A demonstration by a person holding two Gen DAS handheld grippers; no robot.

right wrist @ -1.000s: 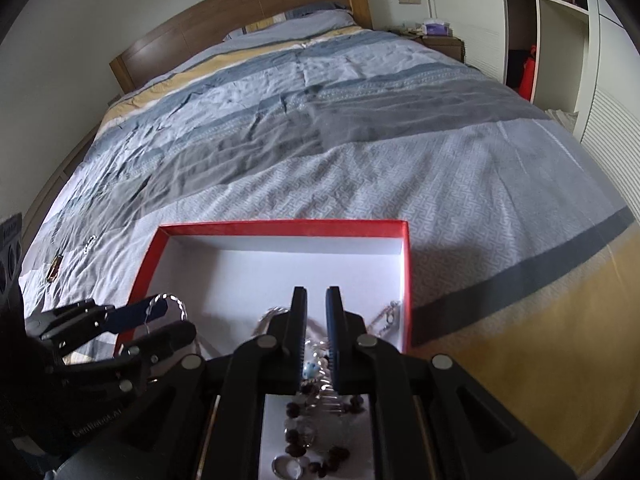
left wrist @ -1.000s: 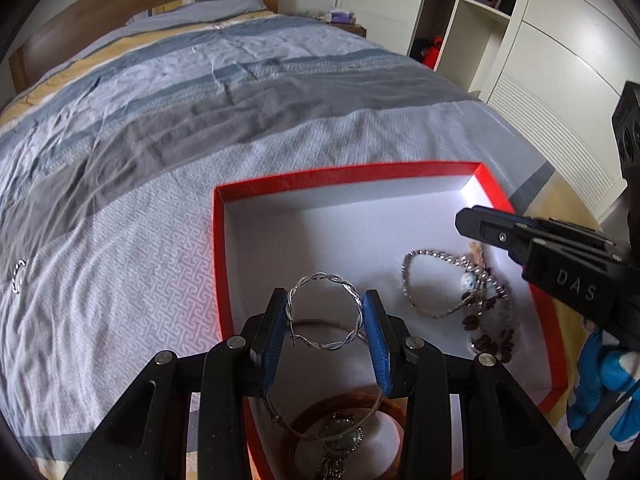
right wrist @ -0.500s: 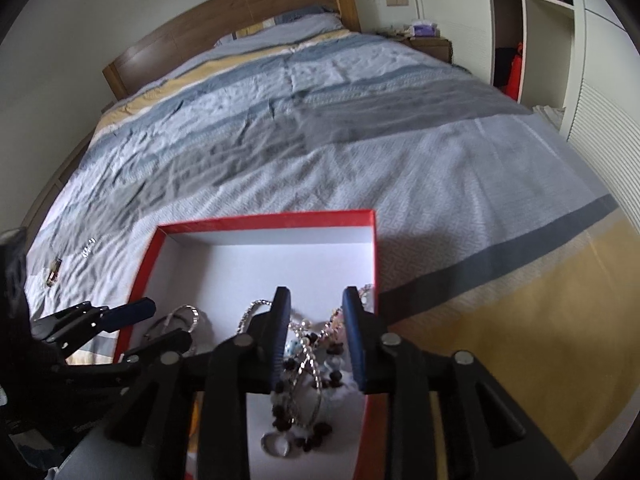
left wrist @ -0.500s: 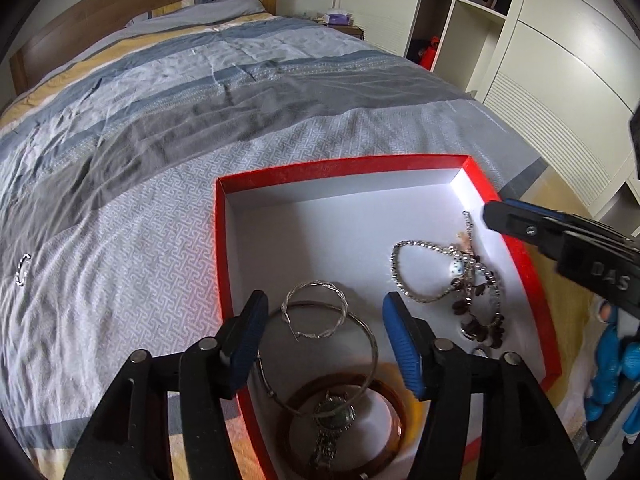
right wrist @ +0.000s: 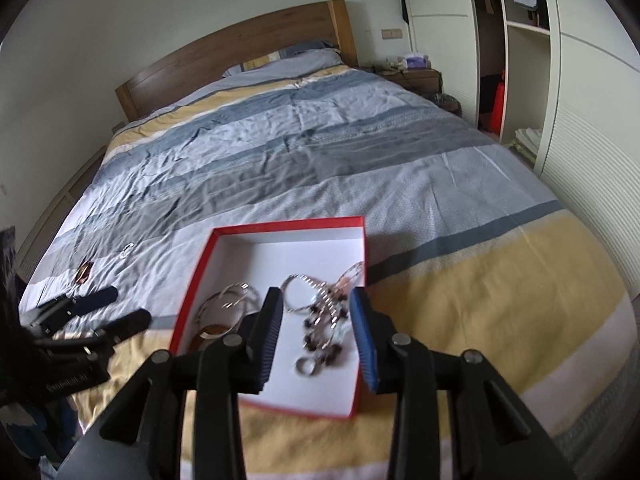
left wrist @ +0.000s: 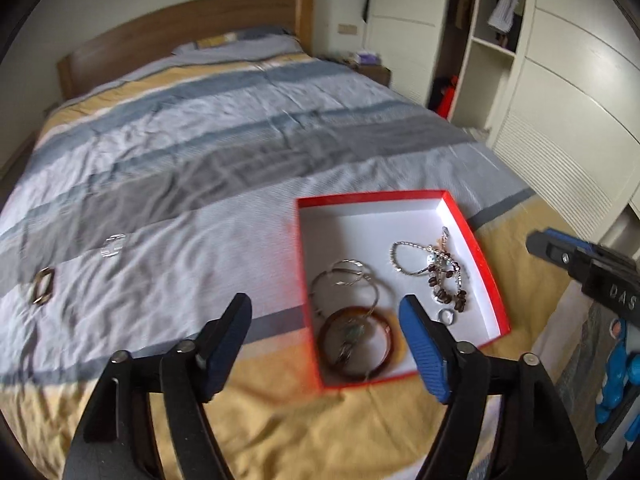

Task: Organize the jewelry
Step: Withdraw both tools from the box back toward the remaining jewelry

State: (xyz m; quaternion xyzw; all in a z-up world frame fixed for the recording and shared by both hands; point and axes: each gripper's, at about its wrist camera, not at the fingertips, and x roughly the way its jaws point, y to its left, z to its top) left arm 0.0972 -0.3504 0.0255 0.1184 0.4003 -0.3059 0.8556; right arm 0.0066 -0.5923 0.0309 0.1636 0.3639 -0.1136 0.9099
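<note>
A red box (left wrist: 494, 296) with a white inside lies on the bed; it also shows in the right wrist view (right wrist: 192, 280). In it lie silver bangles (left wrist: 348, 280), a brown bangle (left wrist: 360, 344), beaded bracelets and chains (left wrist: 436, 268) and a ring (left wrist: 446, 315). My left gripper (left wrist: 324, 348) is open and empty, raised above the box's near left corner. My right gripper (right wrist: 316, 328) is open and empty above the beaded pile (right wrist: 324, 312). Two loose pieces, a brown one (left wrist: 42, 286) and a silver one (left wrist: 112, 245), lie on the bedspread to the left.
The striped bedspread (left wrist: 200, 152) spreads all around the box. A wooden headboard (left wrist: 180, 36) stands at the far end. White wardrobes (left wrist: 560, 100) line the right side. A blue toy-like object (left wrist: 616, 384) is at the right edge.
My left gripper let go of the twisted silver bangle into the box, opened wide and pulled back and up. My right gripper opened, released the beaded jewelry and also pulled back.
</note>
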